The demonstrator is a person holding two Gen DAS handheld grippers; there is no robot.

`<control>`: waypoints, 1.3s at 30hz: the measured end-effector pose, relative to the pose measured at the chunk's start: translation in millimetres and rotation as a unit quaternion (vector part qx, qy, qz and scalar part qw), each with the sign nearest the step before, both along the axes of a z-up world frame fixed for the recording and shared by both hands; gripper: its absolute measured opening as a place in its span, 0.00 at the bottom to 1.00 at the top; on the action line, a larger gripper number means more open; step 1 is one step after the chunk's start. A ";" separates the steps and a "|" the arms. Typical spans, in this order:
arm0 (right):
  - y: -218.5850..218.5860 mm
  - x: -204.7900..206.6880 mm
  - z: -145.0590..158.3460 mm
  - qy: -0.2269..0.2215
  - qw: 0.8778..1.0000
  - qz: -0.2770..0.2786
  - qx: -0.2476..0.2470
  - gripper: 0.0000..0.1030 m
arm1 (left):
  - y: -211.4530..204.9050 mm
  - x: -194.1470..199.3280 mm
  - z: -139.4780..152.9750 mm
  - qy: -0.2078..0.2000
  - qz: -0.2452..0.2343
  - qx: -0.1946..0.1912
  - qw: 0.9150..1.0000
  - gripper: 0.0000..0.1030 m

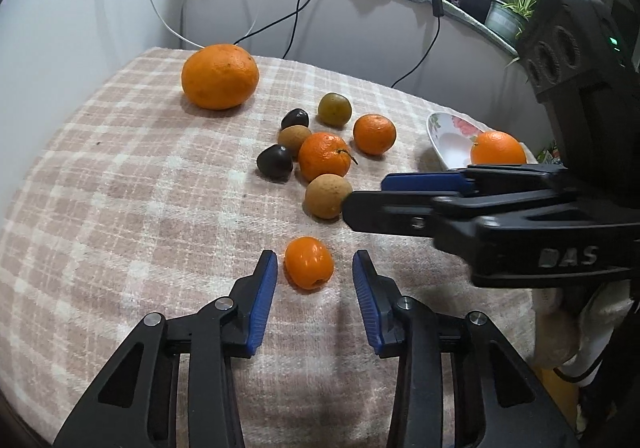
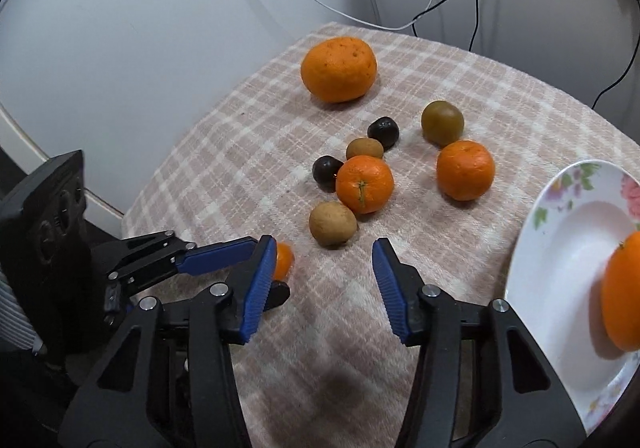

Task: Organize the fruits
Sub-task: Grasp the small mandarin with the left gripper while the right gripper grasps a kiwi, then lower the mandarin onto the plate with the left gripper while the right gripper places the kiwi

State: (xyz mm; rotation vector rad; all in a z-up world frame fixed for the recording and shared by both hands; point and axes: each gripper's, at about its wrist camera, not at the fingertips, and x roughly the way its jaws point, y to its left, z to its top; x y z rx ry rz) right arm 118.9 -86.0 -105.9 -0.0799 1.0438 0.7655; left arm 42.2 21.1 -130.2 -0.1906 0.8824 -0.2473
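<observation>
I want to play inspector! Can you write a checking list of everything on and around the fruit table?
Surface: plaid cloth covers the table.
Job's things: big orange, two mandarins, small brown, dark and greenish fruits loose; one orange in the flowered plate.
Clutter: nothing seen.
Grippers: left gripper open around a small orange fruit; right gripper open, holding nothing.
Cables: black and white ones hang down the wall behind.
Surroundings: potted plant on a ledge, bright lamp above.
</observation>
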 end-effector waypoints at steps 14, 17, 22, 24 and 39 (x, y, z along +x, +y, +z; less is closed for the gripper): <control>17.8 17.4 -19.7 0.015 1.000 -0.008 -0.024 0.37 | 5.1 4.4 -5.3 0.004 0.004 -0.002 1.000 0.23; 18.2 18.4 -20.6 0.016 1.000 -0.007 -0.021 0.34 | 5.1 5.0 -5.7 0.004 0.006 -0.004 1.000 0.22; 20.0 17.7 -20.5 0.014 1.000 -0.004 -0.020 0.30 | 5.4 3.6 -4.5 0.002 0.007 -0.008 1.000 0.22; 20.3 17.3 -20.0 0.013 1.000 -0.005 -0.019 0.29 | 5.7 1.9 -4.0 0.001 0.009 -0.009 1.000 0.22; -11.7 0.3 0.6 -0.006 1.000 -0.018 -0.004 0.29 | 1.9 -4.9 11.3 -0.017 0.008 -0.019 1.000 0.22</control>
